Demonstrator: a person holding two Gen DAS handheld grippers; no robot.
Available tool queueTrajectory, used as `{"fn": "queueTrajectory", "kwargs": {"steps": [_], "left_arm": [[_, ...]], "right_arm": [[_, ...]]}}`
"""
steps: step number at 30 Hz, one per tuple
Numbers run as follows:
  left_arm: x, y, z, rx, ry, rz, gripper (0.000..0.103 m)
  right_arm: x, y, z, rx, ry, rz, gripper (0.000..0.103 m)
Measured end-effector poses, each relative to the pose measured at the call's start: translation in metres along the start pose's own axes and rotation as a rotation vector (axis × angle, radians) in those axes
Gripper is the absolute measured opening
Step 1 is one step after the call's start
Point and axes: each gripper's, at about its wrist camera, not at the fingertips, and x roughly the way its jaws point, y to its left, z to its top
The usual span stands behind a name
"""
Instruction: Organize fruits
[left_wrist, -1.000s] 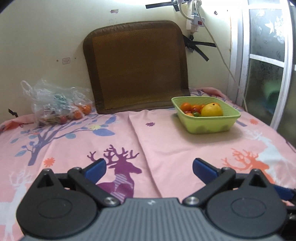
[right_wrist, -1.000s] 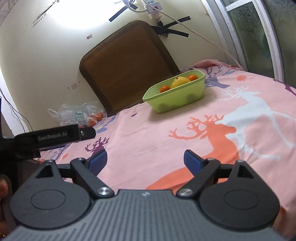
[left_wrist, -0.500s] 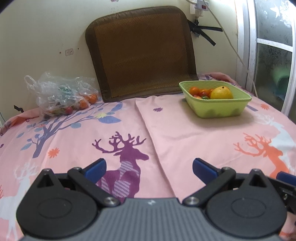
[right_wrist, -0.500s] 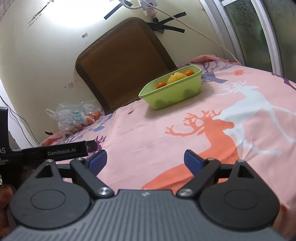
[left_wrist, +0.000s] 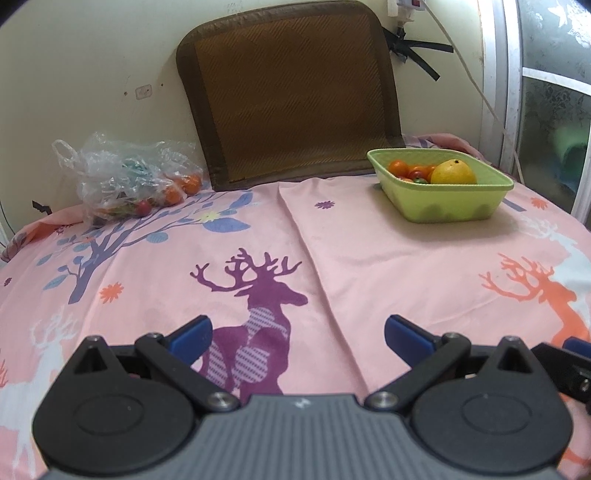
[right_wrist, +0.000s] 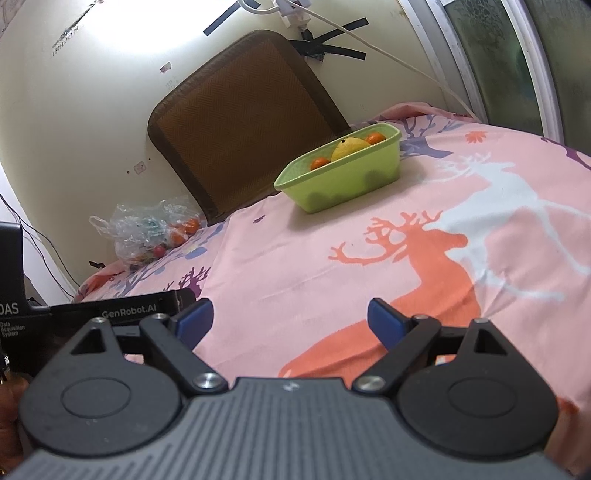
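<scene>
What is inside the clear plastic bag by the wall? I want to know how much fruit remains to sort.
Through the crumpled plastic bag show a few small orange fruits, one small red fruit and something teal. The folds hide the rest, so no full count is possible.

My left gripper (left_wrist: 297, 332) is level, its jaws spread wide with nothing between the blue fingertips (left_wrist: 190, 338). My right gripper (right_wrist: 290, 319) is rolled a little to one side, its jaws equally wide apart and empty. From the right wrist view, the left gripper's black body lies just beside my right gripper's left jaw, outside it, not touching.
</scene>
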Motion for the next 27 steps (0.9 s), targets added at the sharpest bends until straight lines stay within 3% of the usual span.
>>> {"fn": "queueTrajectory", "kwargs": {"steps": [16,19,24,27], "left_arm": [[-0.002,0.01,0.0,-0.061,-0.004,-0.004,0.103],[-0.011,0.015,0.003,-0.062,-0.066,0.041,0.103],[-0.024,0.015,0.008,0.002,-0.178,0.194,0.103],[-0.028,0.015,0.009,0.022,-0.218,0.25,0.103]], "right_arm": [[-0.002,-0.002,0.001,0.007,-0.023,-0.019,0.092],[-0.001,-0.002,0.001,0.007,-0.018,-0.02,0.092],[-0.001,0.001,0.001,-0.001,-0.023,-0.024,0.092],[-0.001,0.002,0.0,-0.006,-0.024,-0.025,0.092]]}}
